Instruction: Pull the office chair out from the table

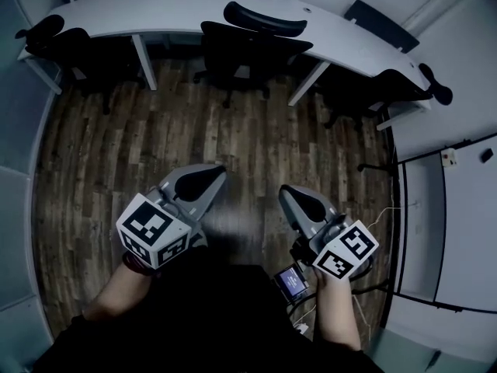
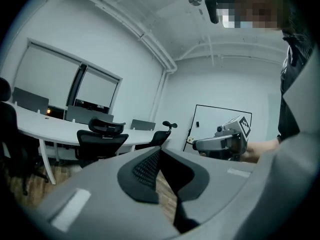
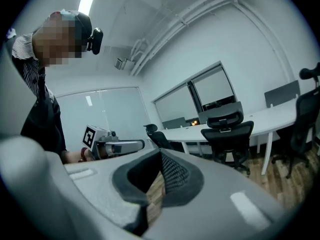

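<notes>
The curved white table (image 1: 178, 10) runs along the far wall, and the office chair (image 1: 252, 49) stands at the middle of its near edge. The chair's seat is pushed in under the top, and its black backrest and headrest face away from the table, toward the person.

Two slanted white table legs (image 1: 144, 62) flank the chair, one close on each side. A second black chair (image 1: 74, 49) is tucked in at the table's left end and a third (image 1: 380, 92) at its right end. Both are well apart from the middle one. Dark panels (image 1: 380, 23) stand upright along the table's far edge.

A stretch of wood-plank floor (image 1: 155, 146) lies between the table and both grippers. The left gripper (image 1: 217, 173) and the right gripper (image 1: 286, 193) are held side by side, well short of the table. Both point toward the middle chair and touch nothing.

In the left gripper view, the left gripper (image 2: 159, 151) has its jaws clenched tip to tip with nothing between them. The chair (image 2: 102, 141) stands beyond them at the table's edge. In the right gripper view, the right gripper (image 3: 160, 154) is likewise clenched and empty, and the same chair (image 3: 230, 136) sits against the table behind it.

A small device with a lit screen (image 1: 293, 282) shows by the person's right hand, on the side away from the table.
</notes>
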The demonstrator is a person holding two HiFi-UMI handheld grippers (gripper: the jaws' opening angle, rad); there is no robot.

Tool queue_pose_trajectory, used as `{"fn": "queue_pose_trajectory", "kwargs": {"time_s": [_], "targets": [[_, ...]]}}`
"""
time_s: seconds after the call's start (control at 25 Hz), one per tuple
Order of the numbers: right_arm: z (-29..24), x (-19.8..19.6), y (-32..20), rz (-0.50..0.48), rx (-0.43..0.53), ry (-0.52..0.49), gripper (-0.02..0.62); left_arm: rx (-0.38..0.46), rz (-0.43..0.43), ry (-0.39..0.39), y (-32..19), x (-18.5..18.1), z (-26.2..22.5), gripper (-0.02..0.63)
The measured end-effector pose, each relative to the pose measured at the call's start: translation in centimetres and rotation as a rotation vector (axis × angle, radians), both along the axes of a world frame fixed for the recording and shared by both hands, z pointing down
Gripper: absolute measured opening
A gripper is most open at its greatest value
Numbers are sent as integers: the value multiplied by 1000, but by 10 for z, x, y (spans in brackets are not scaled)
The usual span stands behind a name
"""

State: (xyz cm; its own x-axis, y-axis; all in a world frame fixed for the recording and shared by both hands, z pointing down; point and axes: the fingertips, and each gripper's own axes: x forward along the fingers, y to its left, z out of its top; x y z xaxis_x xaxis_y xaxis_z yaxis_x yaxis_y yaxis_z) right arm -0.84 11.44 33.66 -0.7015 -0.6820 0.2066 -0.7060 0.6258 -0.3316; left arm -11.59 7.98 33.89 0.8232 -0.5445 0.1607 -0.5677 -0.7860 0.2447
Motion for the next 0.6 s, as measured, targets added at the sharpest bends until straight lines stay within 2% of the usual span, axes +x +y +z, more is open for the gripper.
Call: {"fn": "queue_pose_trajectory", "kwargs": {"time_s": [0.28, 0.6], "targets": [[3, -19, -35, 3, -5, 21, 0, -8, -33, 8, -36, -33, 7, 0], [-4, 2, -67, 23, -18, 16, 0, -26, -28, 24, -64, -25, 10, 0]]}}
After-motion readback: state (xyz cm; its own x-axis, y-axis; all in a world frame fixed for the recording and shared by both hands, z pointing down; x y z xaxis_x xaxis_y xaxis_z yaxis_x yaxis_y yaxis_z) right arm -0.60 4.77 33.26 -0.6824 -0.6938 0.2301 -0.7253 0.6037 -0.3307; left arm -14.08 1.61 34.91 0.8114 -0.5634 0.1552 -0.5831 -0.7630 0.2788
